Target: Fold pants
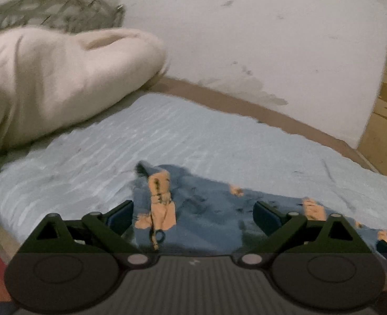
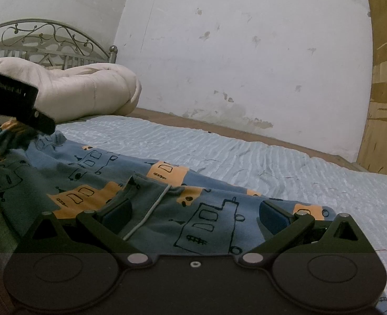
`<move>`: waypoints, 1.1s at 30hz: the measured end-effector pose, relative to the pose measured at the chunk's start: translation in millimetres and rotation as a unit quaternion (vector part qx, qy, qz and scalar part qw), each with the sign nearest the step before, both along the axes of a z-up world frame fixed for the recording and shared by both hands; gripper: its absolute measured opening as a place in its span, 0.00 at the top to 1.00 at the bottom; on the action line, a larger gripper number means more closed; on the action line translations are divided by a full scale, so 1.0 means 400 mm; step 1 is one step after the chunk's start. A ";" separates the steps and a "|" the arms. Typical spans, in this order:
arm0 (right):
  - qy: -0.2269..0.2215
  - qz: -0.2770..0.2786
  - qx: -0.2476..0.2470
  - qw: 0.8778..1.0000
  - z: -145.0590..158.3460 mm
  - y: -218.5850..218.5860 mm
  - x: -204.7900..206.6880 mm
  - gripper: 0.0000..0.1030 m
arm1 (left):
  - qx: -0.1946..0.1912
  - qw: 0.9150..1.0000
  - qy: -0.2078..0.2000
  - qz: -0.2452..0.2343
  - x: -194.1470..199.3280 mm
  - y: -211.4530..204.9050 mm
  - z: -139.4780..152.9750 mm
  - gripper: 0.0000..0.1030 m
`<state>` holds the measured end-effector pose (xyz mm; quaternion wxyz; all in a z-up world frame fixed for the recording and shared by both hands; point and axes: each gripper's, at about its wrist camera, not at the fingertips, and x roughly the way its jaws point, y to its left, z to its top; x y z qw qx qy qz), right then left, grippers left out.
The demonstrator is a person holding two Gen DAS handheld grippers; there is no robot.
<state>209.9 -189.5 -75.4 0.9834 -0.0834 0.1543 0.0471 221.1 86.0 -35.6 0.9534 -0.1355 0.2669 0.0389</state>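
The pants (image 2: 93, 168) are blue with orange blocks and black line drawings, and they lie crumpled on the light blue bedsheet (image 2: 246, 152). My right gripper (image 2: 194, 215) is open and low over the cloth, one finger on each side of a white-piped fold. In the left wrist view, my left gripper (image 1: 193, 216) is also open over another part of the pants (image 1: 206, 204), with an orange patch and a dark cord loop just inside its left finger. The left gripper's black housing (image 2: 14, 97) shows at the far left of the right wrist view, over the pants' far end.
A cream duvet (image 2: 88, 92) is heaped at the head of the bed in front of a metal headboard (image 2: 48, 36). A stained white wall (image 2: 246, 52) runs along the far side. A wooden panel (image 2: 385, 105) stands at the right. Bare sheet (image 1: 167, 136) stretches beyond the pants.
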 end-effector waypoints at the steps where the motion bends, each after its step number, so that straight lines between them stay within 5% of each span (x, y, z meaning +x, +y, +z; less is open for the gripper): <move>1: 0.000 0.000 0.000 1.000 0.000 0.000 0.000 0.01 | -0.009 1.000 0.005 0.007 0.003 0.014 -0.008 0.05; 12: 0.000 -0.001 0.001 1.000 0.000 0.000 -0.001 0.01 | -0.093 0.995 0.025 0.023 0.011 0.094 -0.046 0.07; 25: 0.000 0.000 0.003 1.000 0.001 0.000 -0.004 0.01 | -0.165 0.982 0.013 0.091 -0.023 0.163 -0.064 0.75; 33: -0.001 -0.001 0.003 1.000 0.003 -0.001 -0.005 0.01 | -0.137 0.987 -0.018 0.078 -0.025 0.116 0.012 0.80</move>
